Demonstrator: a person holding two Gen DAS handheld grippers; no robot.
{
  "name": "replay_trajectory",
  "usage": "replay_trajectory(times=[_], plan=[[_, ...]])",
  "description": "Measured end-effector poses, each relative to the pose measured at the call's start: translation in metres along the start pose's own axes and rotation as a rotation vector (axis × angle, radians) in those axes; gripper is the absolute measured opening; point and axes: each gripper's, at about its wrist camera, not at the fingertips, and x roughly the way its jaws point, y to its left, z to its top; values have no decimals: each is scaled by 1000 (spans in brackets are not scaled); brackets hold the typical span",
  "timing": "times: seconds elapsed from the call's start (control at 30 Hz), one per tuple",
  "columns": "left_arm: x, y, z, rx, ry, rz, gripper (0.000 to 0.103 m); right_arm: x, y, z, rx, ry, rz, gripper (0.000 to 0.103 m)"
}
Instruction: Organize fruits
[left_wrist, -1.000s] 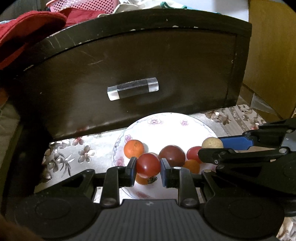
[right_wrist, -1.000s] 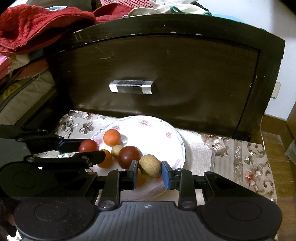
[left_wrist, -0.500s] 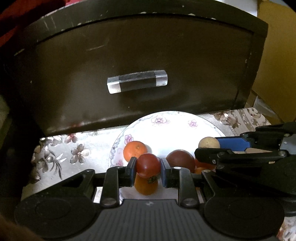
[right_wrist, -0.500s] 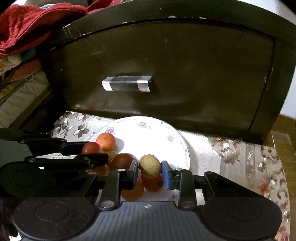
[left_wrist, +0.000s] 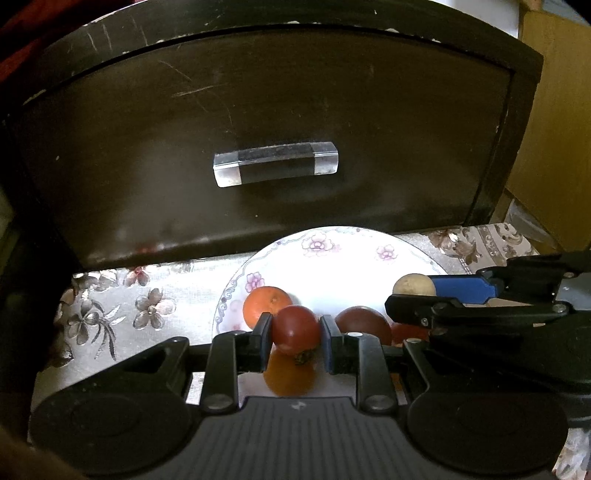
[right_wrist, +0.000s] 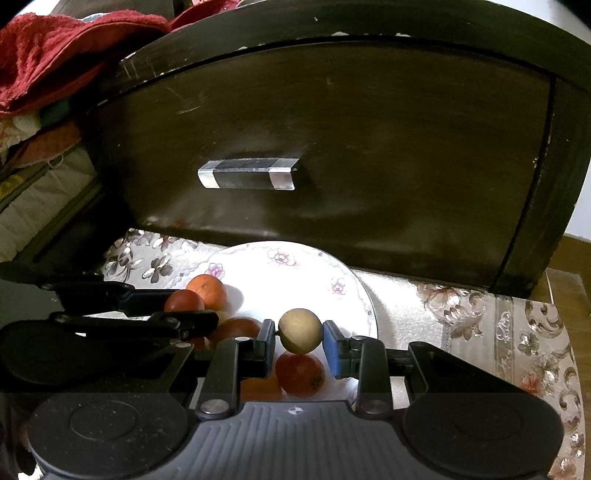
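Observation:
A white floral plate (left_wrist: 332, 258) (right_wrist: 295, 273) sits on a patterned cloth and holds several fruits. My left gripper (left_wrist: 295, 330) is shut on a red tomato (left_wrist: 295, 328), held above the plate's near edge; it also shows in the right wrist view (right_wrist: 183, 301). My right gripper (right_wrist: 300, 332) is shut on a tan round fruit (right_wrist: 300, 330), which shows in the left wrist view (left_wrist: 413, 285) too. On the plate lie an orange fruit (left_wrist: 264, 304) (right_wrist: 207, 290), a dark red fruit (left_wrist: 364, 325), another red tomato (right_wrist: 300, 373) and an orange one (left_wrist: 288, 376).
A dark wooden drawer front (left_wrist: 277, 110) with a clear bar handle (left_wrist: 275, 168) (right_wrist: 247, 173) stands right behind the plate. Red cloth (right_wrist: 55, 48) is piled at the upper left. The patterned cloth (right_wrist: 498, 332) extends to the right of the plate.
Both grippers have lifted a little and moved closer to the drawer with their fruits held. The fruits on the plate have not moved.

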Motion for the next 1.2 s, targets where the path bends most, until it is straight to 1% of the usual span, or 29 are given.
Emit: replay_trajectory(times=[0.27, 0.37, 0.6, 0.67, 0.8, 0.83, 0.87, 0.97, 1.2], plan=[[-3, 1, 1, -9, -10, 6, 32, -1, -1, 1, 14, -8, 6, 29], [-4, 2, 1, -14, -11, 5, 33, -2, -2, 1, 16, -15, 3, 32], [-8, 1, 1, -11, -20, -3, 33, -6, -5, 3, 30, -31, -6, 35], [-12, 0, 1, -11, -25, -5, 34, -9, -7, 3, 40, -35, -12, 38], [-22, -3, 2, 0, -37, 0, 34, -17, -7, 4, 48, -40, -19, 39], [-24, -5, 2, 5, -42, 7, 35, -19, -7, 5, 48, -41, -25, 39], [-27, -6, 2, 9, -46, 17, 39, -22, -6, 5, 50, -44, -31, 41], [-33, -6, 1, 7, -50, 28, 46, -27, -6, 4, 56, -43, -48, 42], [-46, -8, -7, 8, -50, 55, 52, -40, 1, 0, 44, -31, -67, 44]])
